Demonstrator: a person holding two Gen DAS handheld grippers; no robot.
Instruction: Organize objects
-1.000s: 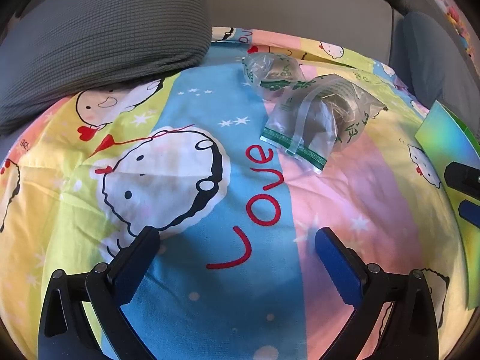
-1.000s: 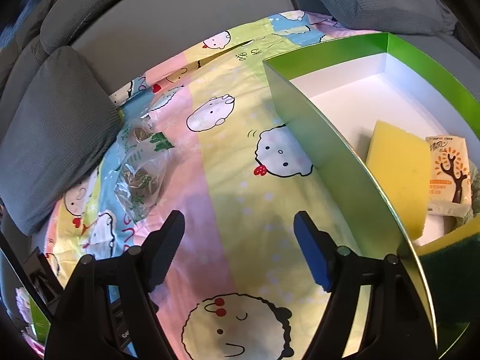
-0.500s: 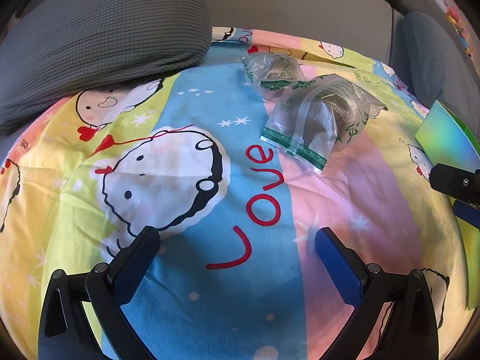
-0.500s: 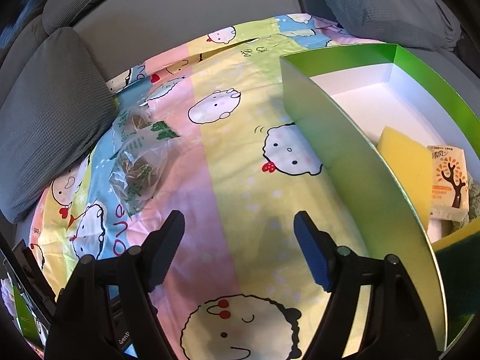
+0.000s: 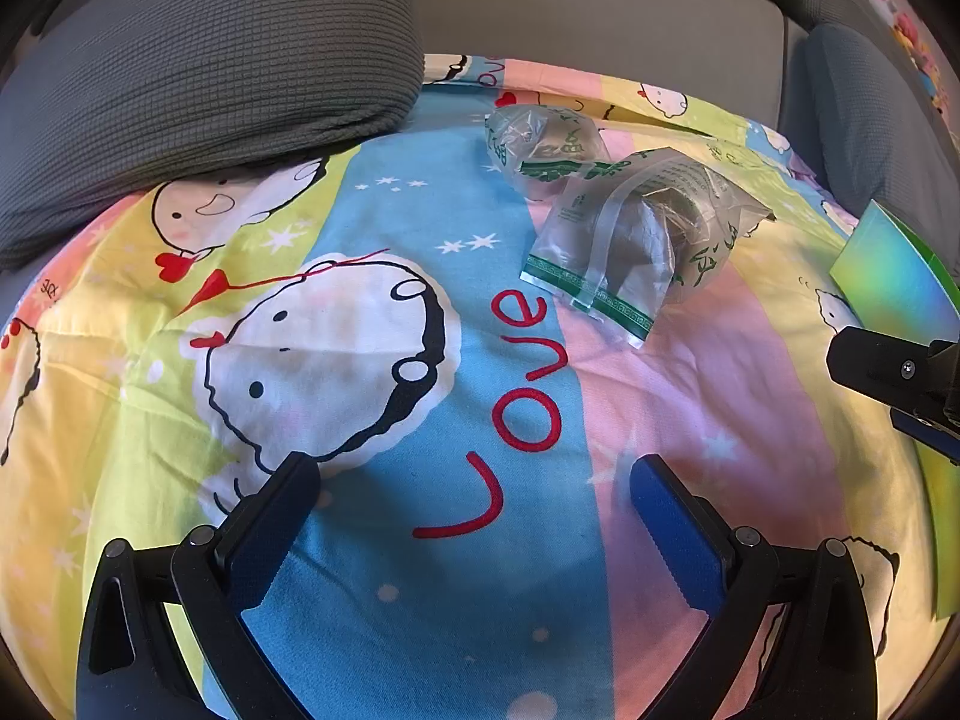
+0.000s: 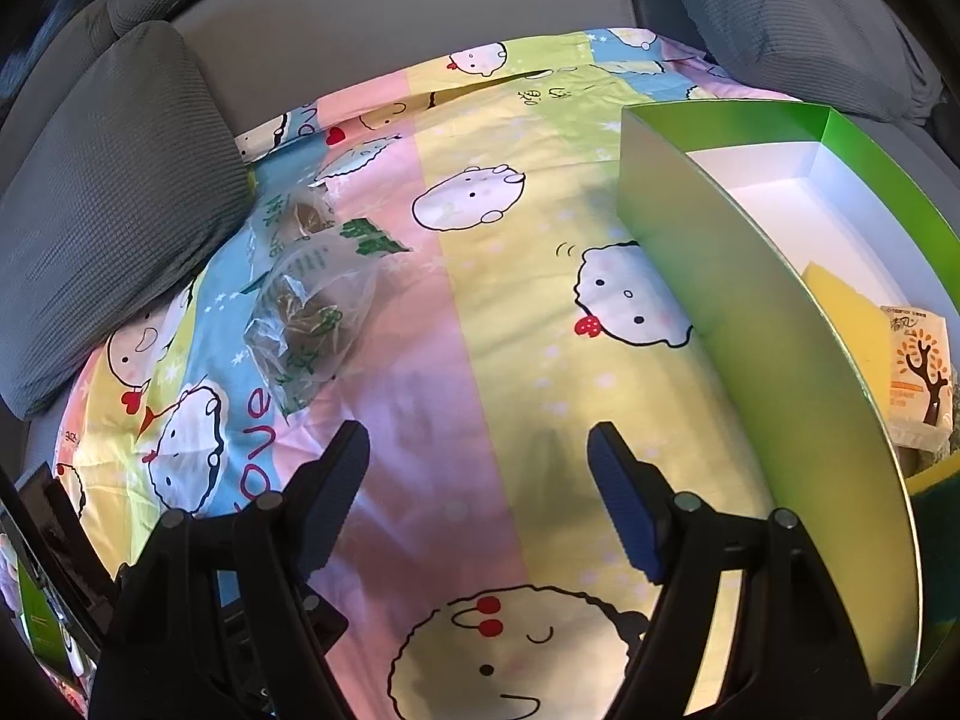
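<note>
Both grippers hang over a striped cartoon-print sheet spread on a grey sofa; L gripper has its jaws spread wide w/ nothing between them, just bare blue cloth and the red "Love" print below; R gripper likewise wide apart, empty, over the pink and yellow stripes. Task things: two clear plastic bags w/ green print, both lying on the sheet ahead of the L gripper and well apart from its tips; nearer bag lies flat on the pink stripe w/ brownish contents inside, exact contents too blurred to tell; farther bag sits just behind it, touching or overlapping at the corner, near the sheet's back edge. In R view the same pair is up-left of the fingers, beside a grey cushion. Green box w/ white inside stands on the sheet to the R of the R gripper, near wall close to the R finger but apart; inside it a yellow sponge leans beside a small packet w/ an orange tree print; a dark green thing at the box's near end is partly hidden. Big grey cushion rests on the sheet's far-left part in L view.
</note>
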